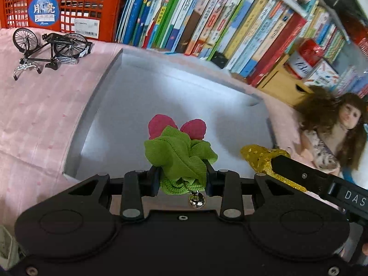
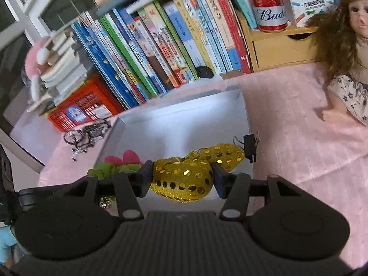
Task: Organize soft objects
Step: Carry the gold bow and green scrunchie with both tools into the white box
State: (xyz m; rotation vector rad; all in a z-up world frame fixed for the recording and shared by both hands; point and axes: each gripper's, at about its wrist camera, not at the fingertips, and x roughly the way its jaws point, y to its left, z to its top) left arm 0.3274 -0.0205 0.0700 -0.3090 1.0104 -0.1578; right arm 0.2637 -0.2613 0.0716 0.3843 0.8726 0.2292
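Note:
A green and pink knitted soft toy (image 1: 177, 154) with a small bell (image 1: 197, 201) hangs over an open grey box (image 1: 161, 80), and my left gripper (image 1: 182, 172) is shut on it. Beside it a gold sequinned soft toy (image 2: 184, 179) sits between the pads of my right gripper (image 2: 182, 174), which is shut on it above the same box (image 2: 184, 119). In the left wrist view the gold toy (image 1: 257, 154) pokes in from the right. The knitted toy (image 2: 119, 165) shows at the left in the right wrist view.
A long-haired doll (image 2: 349, 46) sits on the pink cloth (image 1: 34, 115) right of the box. A miniature black bicycle (image 1: 50, 48) lies to the left, before an orange crate (image 1: 69, 7). A row of books (image 1: 207, 23), a wooden drawer (image 2: 283, 46) and a beer can (image 2: 269, 4) stand behind.

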